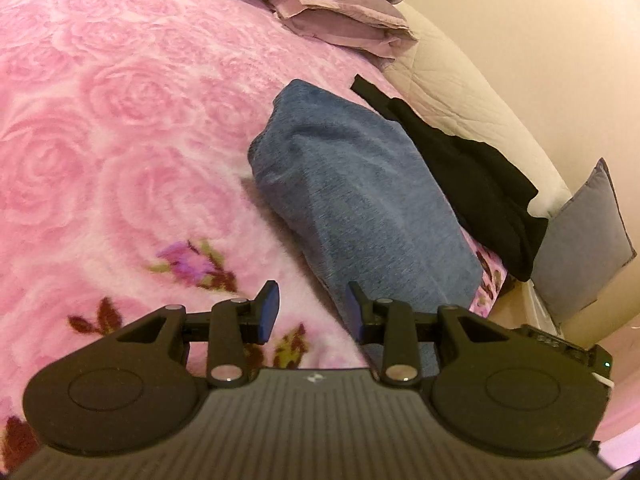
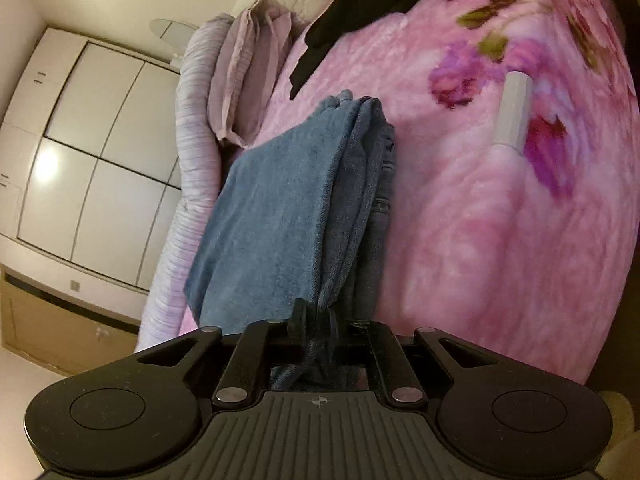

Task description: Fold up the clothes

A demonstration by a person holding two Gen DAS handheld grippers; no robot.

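the blue towel (image 2: pixel 280 208) lies folded on the bed (image 1: pixel 120 140), on the pink blanket. it looks soft, thick and a little heavy, so it will sag; i think the stacked edges are the best place to hold. the right gripper (image 2: pixel 320 320) pinches these layers at the near end. the left gripper (image 1: pixel 312 312) is spread and holds nothing. only the left view shows the black garment (image 1: pixel 480 184) beside the towel; only the right view shows the layered edges and the wardrobe (image 2: pixel 92 152).
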